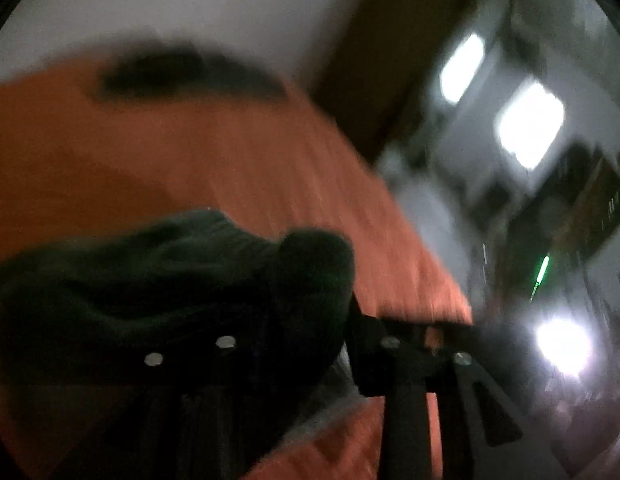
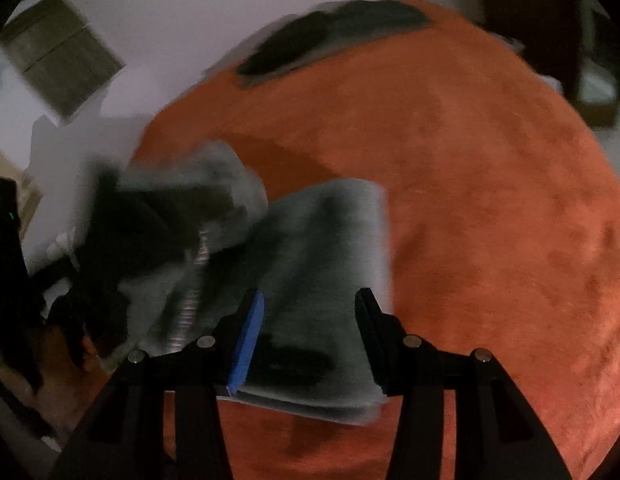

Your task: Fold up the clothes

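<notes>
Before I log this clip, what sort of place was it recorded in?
Probably a bedroom: an orange bedspread covers a wide soft surface against a pale wall, with grey clothing on it and a dark garment at the far edge. Blur limits certainty.

Right gripper (image 2: 310,312): black angular fingers, blue pad on one, silver screws. Left gripper (image 1: 350,320): black, silver screws.

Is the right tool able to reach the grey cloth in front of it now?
Probably yes. The right tool is open, and the grey cloth on the orange cover lies directly between and ahead of its fingers, with nothing visible in the way.
</notes>
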`<state>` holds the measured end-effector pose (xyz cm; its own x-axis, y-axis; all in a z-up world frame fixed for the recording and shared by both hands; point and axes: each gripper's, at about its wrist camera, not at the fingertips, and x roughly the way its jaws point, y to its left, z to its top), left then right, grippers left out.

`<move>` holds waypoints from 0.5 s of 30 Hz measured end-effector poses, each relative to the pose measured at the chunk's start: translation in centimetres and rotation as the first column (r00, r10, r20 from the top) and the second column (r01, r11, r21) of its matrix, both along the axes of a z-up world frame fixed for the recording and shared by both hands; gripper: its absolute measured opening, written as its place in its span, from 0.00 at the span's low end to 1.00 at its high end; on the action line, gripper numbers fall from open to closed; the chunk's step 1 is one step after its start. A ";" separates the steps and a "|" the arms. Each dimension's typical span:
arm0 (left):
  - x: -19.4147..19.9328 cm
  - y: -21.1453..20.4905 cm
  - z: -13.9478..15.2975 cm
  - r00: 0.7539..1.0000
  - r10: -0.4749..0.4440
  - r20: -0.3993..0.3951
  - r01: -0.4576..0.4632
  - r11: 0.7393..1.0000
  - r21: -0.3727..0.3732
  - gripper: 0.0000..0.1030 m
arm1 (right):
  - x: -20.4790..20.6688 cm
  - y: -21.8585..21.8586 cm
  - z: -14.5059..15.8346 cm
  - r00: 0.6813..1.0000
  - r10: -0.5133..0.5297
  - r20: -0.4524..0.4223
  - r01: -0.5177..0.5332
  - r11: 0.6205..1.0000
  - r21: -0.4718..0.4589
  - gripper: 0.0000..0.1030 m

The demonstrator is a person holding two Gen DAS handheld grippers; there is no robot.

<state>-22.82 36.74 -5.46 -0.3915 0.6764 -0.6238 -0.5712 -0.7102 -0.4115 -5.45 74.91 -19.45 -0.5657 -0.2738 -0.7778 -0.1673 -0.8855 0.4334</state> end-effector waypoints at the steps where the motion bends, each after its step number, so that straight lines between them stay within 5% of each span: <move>1: 0.3 1.4 -0.4 0.999 -0.042 0.018 0.042 0.999 -0.008 0.36 | 0.3 1.1 -0.5 1.000 -0.025 0.016 0.025 1.000 -0.016 0.45; 6: 1.7 8.6 -2.6 0.963 -0.247 0.110 0.252 0.967 -0.035 0.41 | 1.0 4.6 -2.4 0.995 -0.071 0.071 0.080 0.988 -0.134 0.45; 10: 2.7 5.4 0.4 0.938 -0.346 0.027 0.343 0.936 0.075 0.45 | -0.8 4.5 -3.4 0.997 -0.019 0.075 0.042 0.947 -0.317 0.47; 15: -0.8 -2.3 2.0 0.969 -0.241 0.053 0.224 0.949 0.223 0.59 | -6.0 1.0 -3.7 0.985 0.159 0.069 -0.119 0.910 -0.397 0.62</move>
<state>-23.65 34.42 -3.41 -0.1630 0.8636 -0.4771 -0.6697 -0.4519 -0.5893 -11.44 75.89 -23.16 -0.4267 -0.6366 -0.6424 -0.1136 -0.6669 0.7364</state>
